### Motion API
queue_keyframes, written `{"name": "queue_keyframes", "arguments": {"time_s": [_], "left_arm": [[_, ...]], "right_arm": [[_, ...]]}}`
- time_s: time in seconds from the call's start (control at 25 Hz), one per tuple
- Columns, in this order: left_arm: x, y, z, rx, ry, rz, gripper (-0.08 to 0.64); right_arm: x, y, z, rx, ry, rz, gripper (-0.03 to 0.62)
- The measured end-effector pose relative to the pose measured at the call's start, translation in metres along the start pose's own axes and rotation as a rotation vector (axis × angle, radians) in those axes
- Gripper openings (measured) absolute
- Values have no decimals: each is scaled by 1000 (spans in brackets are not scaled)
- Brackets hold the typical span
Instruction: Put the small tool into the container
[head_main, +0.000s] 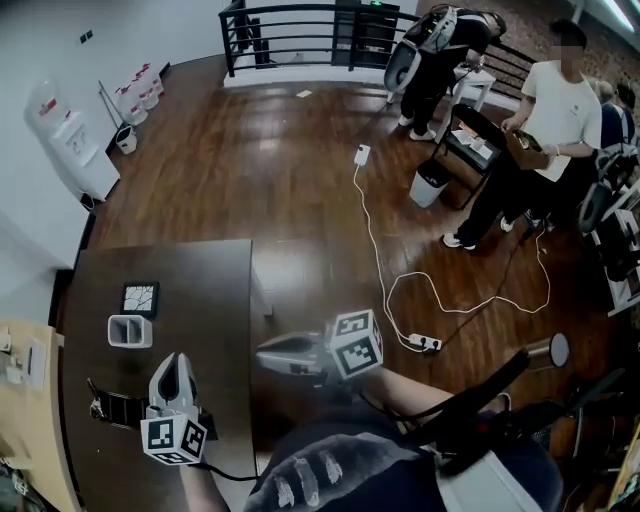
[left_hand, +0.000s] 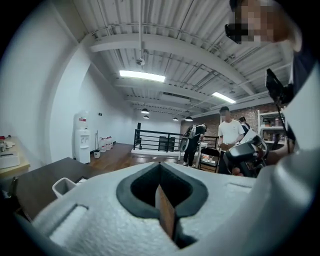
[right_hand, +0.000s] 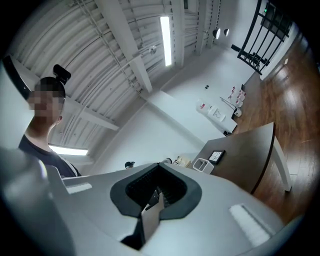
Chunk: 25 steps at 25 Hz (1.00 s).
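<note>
A small white open container (head_main: 130, 330) stands on the dark table (head_main: 210, 290), and it also shows as the container (left_hand: 64, 186) and the container (right_hand: 202, 164) in the two gripper views. A dark small tool (head_main: 110, 407) lies on the table near the front left, just left of my left gripper (head_main: 174, 362). That left gripper (left_hand: 160, 164) hovers over the table, shut and empty, pointing away from me. My right gripper (head_main: 264, 355) is held just off the table's right edge, pointing left. The right gripper (right_hand: 159, 166) has its jaws together with nothing between them.
A black-framed square tile (head_main: 140, 298) lies just beyond the container. A light wooden bench (head_main: 25, 400) borders the table's left. On the wooden floor run a white cable (head_main: 375, 250) and a power strip (head_main: 425, 343). People (head_main: 545, 130) stand at back right by a white bin (head_main: 430, 185).
</note>
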<state>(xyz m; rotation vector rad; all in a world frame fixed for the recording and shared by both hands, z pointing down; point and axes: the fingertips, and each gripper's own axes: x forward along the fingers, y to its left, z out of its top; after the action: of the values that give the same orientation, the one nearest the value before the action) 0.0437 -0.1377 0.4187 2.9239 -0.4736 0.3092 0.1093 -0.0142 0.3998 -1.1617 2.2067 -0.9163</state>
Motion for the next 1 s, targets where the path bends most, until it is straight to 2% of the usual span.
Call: {"name": "queue_keyframes", "arguments": {"time_s": [0.32, 0.48, 0.72, 1.0], "left_arm": [[46, -62, 6, 57, 14, -55, -2], [54, -80, 4, 89, 24, -73, -2], [71, -110, 13, 143, 31, -83, -2], [106, -158, 24, 171, 13, -152, -2]], "right_arm": [[-59, -5, 21, -5, -45, 43, 0], [-69, -6, 25, -96, -19, 22, 0], [-89, -5, 46, -215, 12, 41, 0], [-130, -11, 63, -222, -31, 26, -2]]}}
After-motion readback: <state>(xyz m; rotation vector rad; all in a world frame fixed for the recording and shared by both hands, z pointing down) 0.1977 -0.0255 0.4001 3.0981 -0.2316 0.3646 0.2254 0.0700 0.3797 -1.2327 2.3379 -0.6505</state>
